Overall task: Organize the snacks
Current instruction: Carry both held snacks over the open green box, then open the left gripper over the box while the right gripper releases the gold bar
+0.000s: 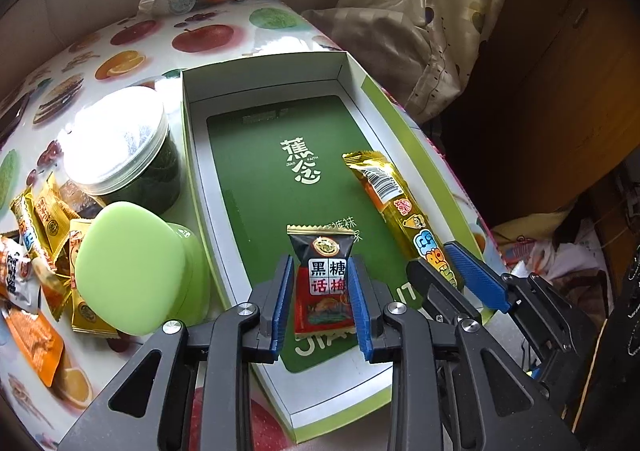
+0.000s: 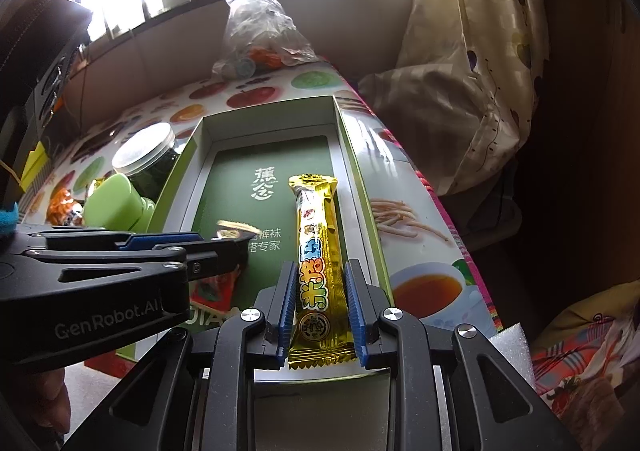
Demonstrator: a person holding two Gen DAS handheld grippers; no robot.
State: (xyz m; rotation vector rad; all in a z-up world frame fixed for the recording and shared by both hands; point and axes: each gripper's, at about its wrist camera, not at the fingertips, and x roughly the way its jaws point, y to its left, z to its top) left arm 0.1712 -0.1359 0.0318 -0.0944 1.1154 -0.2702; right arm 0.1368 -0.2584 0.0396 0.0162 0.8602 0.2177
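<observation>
On the tabletop point(image 1: 132, 31), far left, loose snacks point(image 1: 44, 219) lie in a heap beside a jar point(image 1: 120, 147) and a green lid point(image 1: 132, 271). Right of them sits the open box point(image 1: 192, 155), green inside. The left tongs point(image 1: 322, 291) straddle a small plum packet point(image 1: 322, 267), black on top and red below, low over the box floor; the pads look just off its sides, so it seems to be in the act of release. Right again, the right tongs point(image 2: 320, 307) flank a long gold bar point(image 2: 318, 251) lying along the box's right wall, pads apart from it or barely touching. To do this well, I'd spread each pair fully, then lift straight up so neither snack drags, keeping both parallel and leaving room for the heap
</observation>
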